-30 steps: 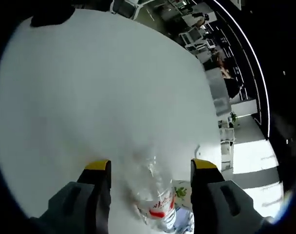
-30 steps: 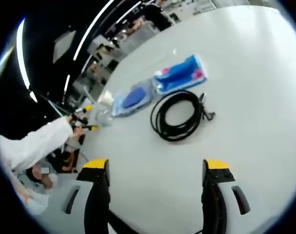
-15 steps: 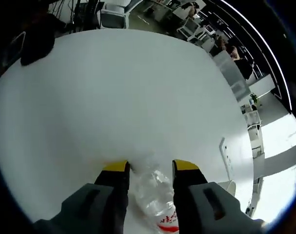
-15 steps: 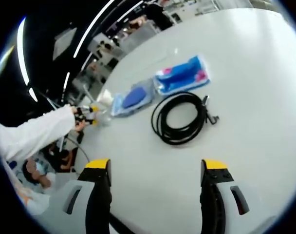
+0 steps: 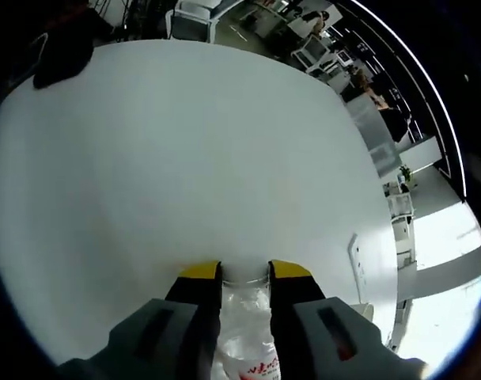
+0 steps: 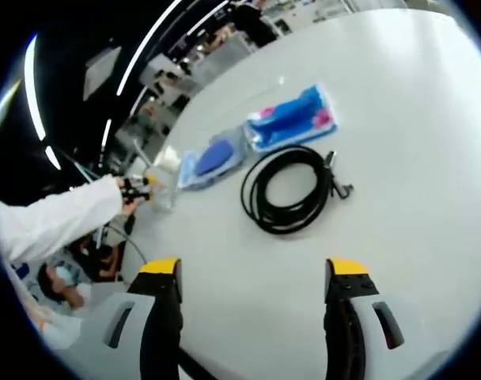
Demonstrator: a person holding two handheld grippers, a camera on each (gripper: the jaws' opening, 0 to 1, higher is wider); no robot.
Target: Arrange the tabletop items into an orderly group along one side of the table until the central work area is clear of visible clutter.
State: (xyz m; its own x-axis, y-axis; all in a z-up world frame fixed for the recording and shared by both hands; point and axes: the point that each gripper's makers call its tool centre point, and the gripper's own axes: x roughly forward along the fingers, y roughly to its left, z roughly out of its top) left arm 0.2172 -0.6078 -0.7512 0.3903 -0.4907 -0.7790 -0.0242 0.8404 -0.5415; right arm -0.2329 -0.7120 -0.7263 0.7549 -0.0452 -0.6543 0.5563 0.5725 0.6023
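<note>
We see both views evenly bright. The white bench is near blown out in the left gripper view, almost no texture. Strip lights streak as curved lines at the far edge. Heavy fisheye bending toward the edges. Shadows soft and faint. Far background slightly soft; window glare at lower right.
</note>
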